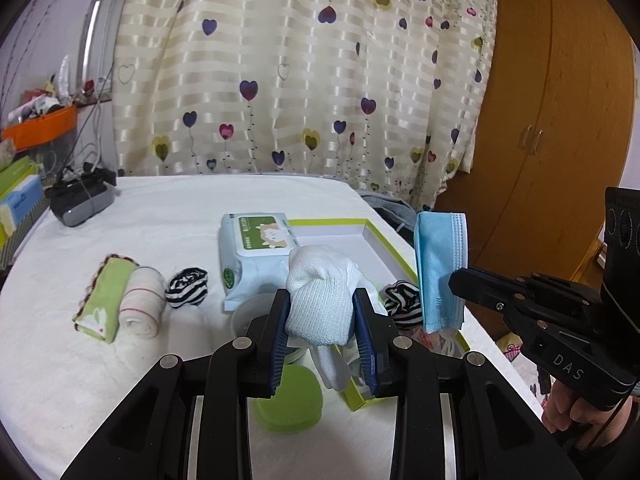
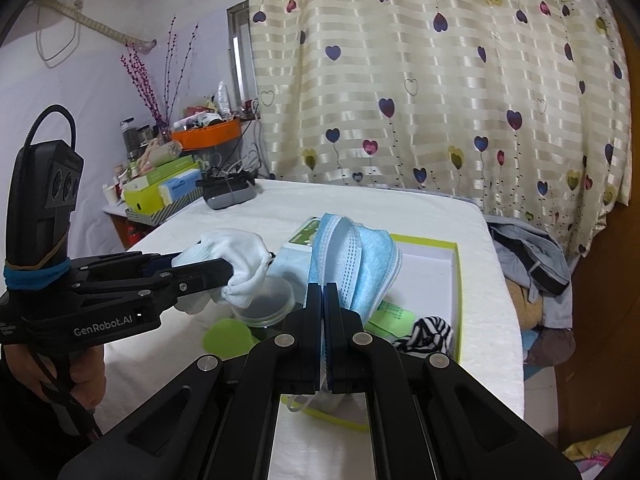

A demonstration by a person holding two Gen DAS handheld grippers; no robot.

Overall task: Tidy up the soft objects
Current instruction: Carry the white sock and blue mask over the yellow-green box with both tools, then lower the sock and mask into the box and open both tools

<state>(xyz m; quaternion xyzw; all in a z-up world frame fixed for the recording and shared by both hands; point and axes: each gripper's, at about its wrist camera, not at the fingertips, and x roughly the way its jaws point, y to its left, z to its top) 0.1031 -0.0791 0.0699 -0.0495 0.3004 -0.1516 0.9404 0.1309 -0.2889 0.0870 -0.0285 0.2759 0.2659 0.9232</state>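
A home bedroom is indicated by a heart-patterned curtain, a wooden wardrobe and a cluttered side shelf.

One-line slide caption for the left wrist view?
Left gripper holds a white sock while right gripper lifts a blue mask above the tray.
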